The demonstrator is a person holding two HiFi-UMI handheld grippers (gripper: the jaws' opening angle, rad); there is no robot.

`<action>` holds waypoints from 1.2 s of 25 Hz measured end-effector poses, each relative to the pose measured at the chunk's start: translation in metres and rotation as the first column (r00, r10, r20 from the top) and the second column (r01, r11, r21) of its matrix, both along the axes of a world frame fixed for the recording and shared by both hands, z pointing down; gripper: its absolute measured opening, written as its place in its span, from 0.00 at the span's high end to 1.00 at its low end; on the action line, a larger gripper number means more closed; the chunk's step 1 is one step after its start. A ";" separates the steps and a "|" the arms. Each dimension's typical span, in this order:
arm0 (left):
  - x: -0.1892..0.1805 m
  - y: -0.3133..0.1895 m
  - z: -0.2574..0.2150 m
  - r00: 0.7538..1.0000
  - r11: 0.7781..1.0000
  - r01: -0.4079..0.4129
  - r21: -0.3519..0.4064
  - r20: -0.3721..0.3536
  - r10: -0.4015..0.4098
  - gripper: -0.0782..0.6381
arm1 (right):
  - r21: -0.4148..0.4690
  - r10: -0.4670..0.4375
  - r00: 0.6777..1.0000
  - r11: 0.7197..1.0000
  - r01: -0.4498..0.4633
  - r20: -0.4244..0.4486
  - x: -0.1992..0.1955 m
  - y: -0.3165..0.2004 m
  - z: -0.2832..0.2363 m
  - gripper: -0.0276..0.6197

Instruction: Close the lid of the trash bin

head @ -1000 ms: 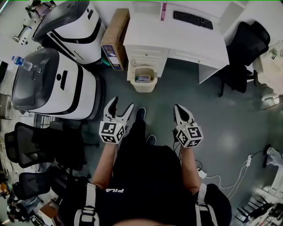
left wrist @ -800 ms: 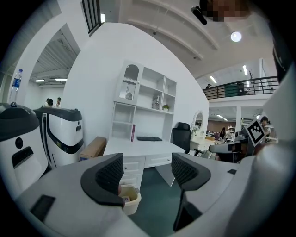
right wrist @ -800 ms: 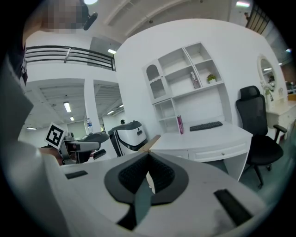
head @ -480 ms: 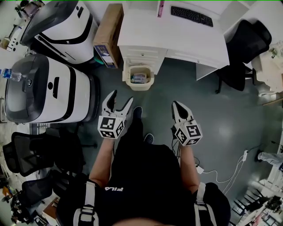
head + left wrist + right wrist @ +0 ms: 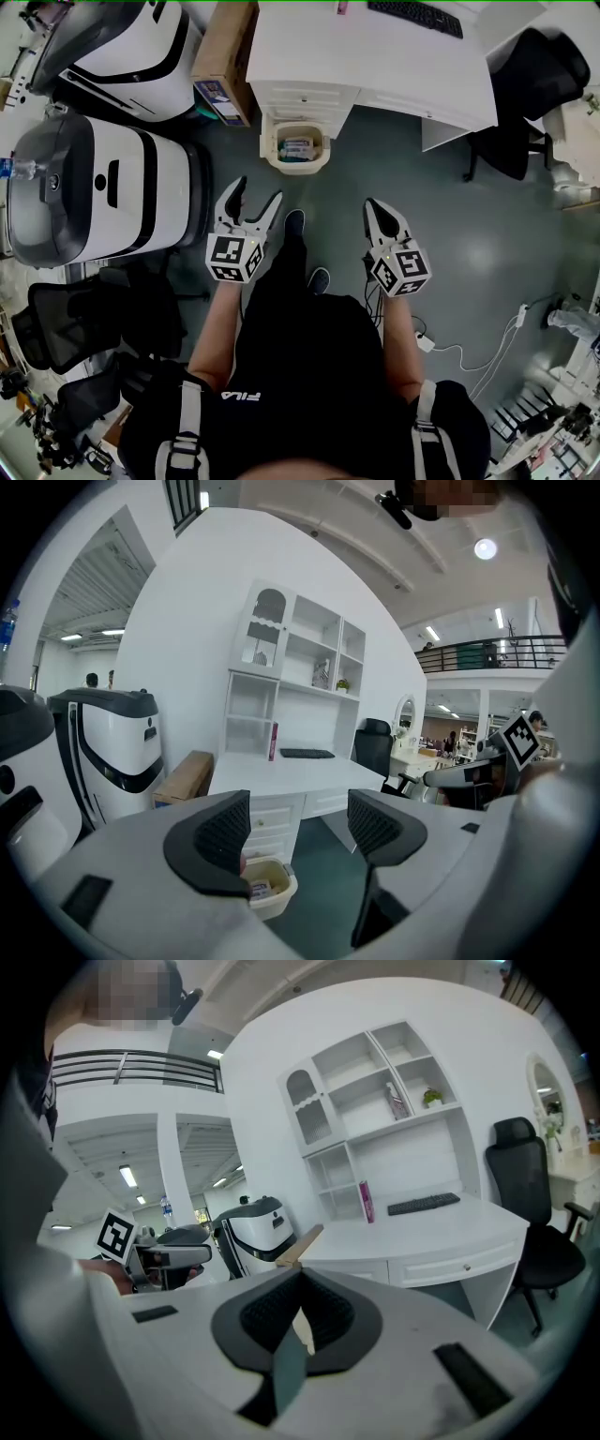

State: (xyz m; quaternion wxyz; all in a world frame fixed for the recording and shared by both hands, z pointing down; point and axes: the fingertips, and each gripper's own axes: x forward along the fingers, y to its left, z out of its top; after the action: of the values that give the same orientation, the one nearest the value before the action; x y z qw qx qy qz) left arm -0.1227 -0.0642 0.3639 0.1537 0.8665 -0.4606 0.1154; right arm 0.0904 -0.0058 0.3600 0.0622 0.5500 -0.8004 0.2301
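A small cream trash bin (image 5: 296, 150) stands on the floor against the white desk (image 5: 375, 66), its top uncovered, with packets showing inside. The left gripper view has the bin (image 5: 270, 889) low down, just past the left finger (image 5: 211, 841). My left gripper (image 5: 255, 197) hangs open and empty, short of the bin and a little to its left; its jaws (image 5: 295, 817) stand wide apart. My right gripper (image 5: 377, 208) is shut and empty, further right over the bare floor, with its pads pressed together (image 5: 298, 1302).
A cardboard box (image 5: 223, 61) leans left of the bin. Two large white-and-black machines (image 5: 103, 187) (image 5: 122, 47) fill the left side. Black chairs stand at the right (image 5: 530, 84) and lower left (image 5: 66, 319). A keyboard (image 5: 417, 17) lies on the desk. A cable (image 5: 469, 352) trails on the floor.
The head view has drifted, so the bin and desk sit slightly higher in frame. Both grippers keep the same pose, left open and right shut.
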 end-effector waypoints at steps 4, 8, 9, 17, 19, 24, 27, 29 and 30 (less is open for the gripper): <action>-0.004 -0.014 0.014 1.000 0.999 0.006 -0.036 -0.006 -0.006 0.42 | -0.019 -0.006 1.000 1.000 0.006 0.009 -0.004 -0.013 0.007 0.95; -0.010 -0.028 0.031 1.000 0.997 0.019 -0.070 -0.017 -0.020 0.43 | -0.041 -0.009 1.000 0.999 0.010 0.020 -0.010 -0.023 0.020 0.95; -0.012 -0.032 0.038 1.000 0.996 0.024 -0.081 -0.016 -0.025 0.42 | -0.049 -0.010 1.000 0.999 0.011 0.022 -0.013 -0.026 0.024 0.95; -0.017 -0.084 0.090 1.000 0.987 0.031 -0.158 0.012 -0.029 0.42 | -0.095 -0.047 0.998 0.994 0.049 0.031 -0.031 -0.061 0.061 0.95; -0.021 -0.099 0.110 0.999 0.983 0.039 -0.180 0.026 -0.035 0.42 | -0.105 -0.051 0.998 0.993 0.054 0.032 -0.034 -0.073 0.071 0.95; -0.026 -0.137 0.173 0.998 0.962 0.064 -0.264 0.043 -0.054 0.42 | -0.127 -0.081 0.996 0.988 0.083 0.022 -0.041 -0.104 0.099 0.95; -0.024 -0.158 0.209 0.997 0.945 0.071 -0.319 0.046 -0.059 0.42 | -0.142 -0.080 0.996 0.986 0.084 0.033 -0.038 -0.123 0.115 0.95; -0.024 -0.174 0.232 0.996 0.933 0.080 -0.351 0.057 -0.065 0.43 | -0.143 -0.093 0.994 0.985 0.100 0.050 -0.043 -0.132 0.127 0.95; -0.025 -0.182 0.242 0.995 0.927 0.089 -0.364 0.065 -0.070 0.43 | -0.141 -0.110 0.992 0.983 0.117 0.055 -0.048 -0.135 0.133 0.95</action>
State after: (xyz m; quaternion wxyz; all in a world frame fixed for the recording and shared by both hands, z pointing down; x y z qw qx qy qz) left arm -0.1473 -0.2461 0.6059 0.3053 0.8002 -0.4694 0.2148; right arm 0.0422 -0.1408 0.4930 0.0958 0.4919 -0.8131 0.2962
